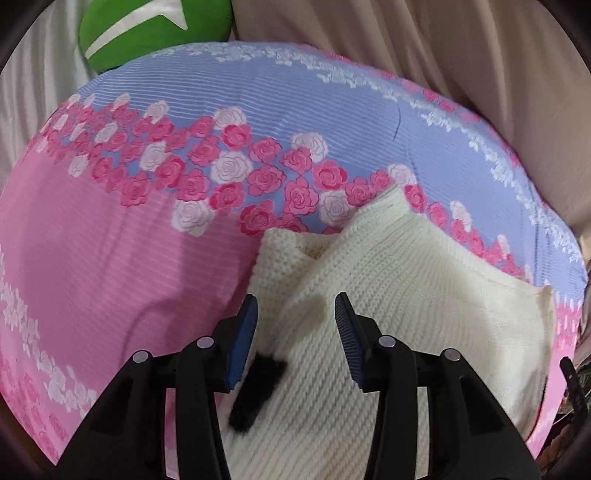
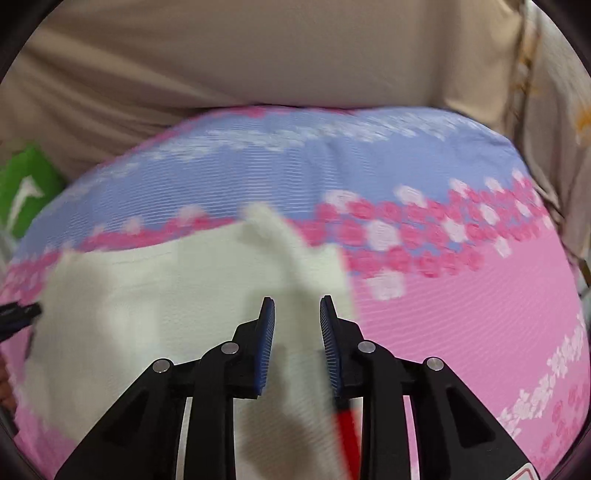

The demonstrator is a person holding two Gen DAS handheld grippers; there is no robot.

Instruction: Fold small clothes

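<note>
A small cream knitted garment (image 1: 388,295) lies on a pink and blue rose-print bedspread (image 1: 110,240). It has a black patch (image 1: 256,391) near its left edge and a red stripe (image 2: 347,439) near its right edge. My left gripper (image 1: 295,314) is open just above the garment's left part, with nothing between the pads. My right gripper (image 2: 297,317) is open above the garment (image 2: 166,295) near its right edge, also empty. The right wrist view is blurred by motion.
A green cushion with a white star (image 1: 147,33) lies at the far left of the bed. Beige curtains (image 2: 258,55) hang behind the bed. The tip of the other gripper (image 2: 18,314) shows at the left edge of the right wrist view.
</note>
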